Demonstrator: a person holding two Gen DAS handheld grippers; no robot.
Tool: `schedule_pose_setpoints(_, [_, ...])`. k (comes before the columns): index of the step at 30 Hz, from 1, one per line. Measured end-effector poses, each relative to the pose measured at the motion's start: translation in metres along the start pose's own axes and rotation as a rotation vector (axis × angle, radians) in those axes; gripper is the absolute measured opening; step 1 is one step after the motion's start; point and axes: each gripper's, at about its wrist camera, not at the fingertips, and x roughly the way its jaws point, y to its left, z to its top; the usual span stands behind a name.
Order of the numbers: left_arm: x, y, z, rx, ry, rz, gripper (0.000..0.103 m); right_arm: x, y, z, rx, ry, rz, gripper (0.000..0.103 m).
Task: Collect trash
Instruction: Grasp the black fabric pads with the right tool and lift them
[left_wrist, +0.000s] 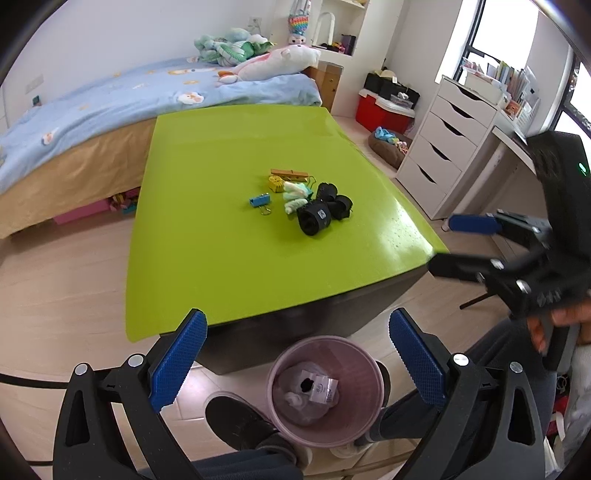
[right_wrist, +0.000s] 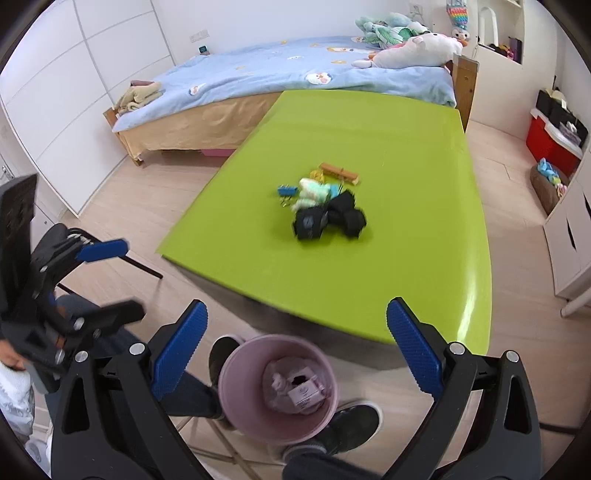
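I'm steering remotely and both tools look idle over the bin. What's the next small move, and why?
Probably reach the right tool forward to the pile on the green table. Both it and the left tool are open and empty, hanging above the pink bin, which already holds some trash, while the pile is untouched.

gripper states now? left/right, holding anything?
Left gripper: open, holding nothing.
Right gripper: open, holding nothing.

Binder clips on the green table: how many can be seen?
2: a blue binder clip left of the pile, a yellow binder clip behind it. Others may be hidden under the pile.
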Motion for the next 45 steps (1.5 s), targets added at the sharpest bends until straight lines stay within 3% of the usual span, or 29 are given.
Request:
schedule_pose_setpoints(15, [-0.005,0.006,0.011,-0.010,-0.018,0.022,0.095,0.102,-0.010,0.079,-0.152,0.158,-0.046,0.096])
schedule_pose_setpoints(22, [-0.006,0.009,0.011,-0.020,-0.017,0.027,0.095,0.148,-0.015,0.084,-0.209,0.271,-0.082,0.096])
schedule_pose_setpoints(27, [-0.004,0.013,0.011,-0.031,-0.010,0.027,0.095,0.158,-0.013,0.084,-0.228,0.278,-0.075,0.096])
schedule_pose_setpoints(29, [-0.004,0.014,0.011,-0.033,-0.009,0.025,0.095,0.158,-0.014,0.084,-0.217,0.267,-0.075,0.078])
schedule_pose_setpoints(33, [-0.003,0.014,0.011,-0.034,-0.007,0.023,0.095,0.157,-0.018,0.084,-0.191,0.253,-0.060,0.070])
schedule_pose_setpoints(38, [-0.002,0.013,0.014,-0.031,-0.012,0.018,0.095,0.146,-0.022,0.081,-0.156,0.215,-0.061,0.050])
schedule_pose_setpoints(45, [0.000,0.008,0.024,-0.005,-0.018,0.014,0.095,0.123,-0.033,0.072,-0.095,0.147,-0.057,0.044])
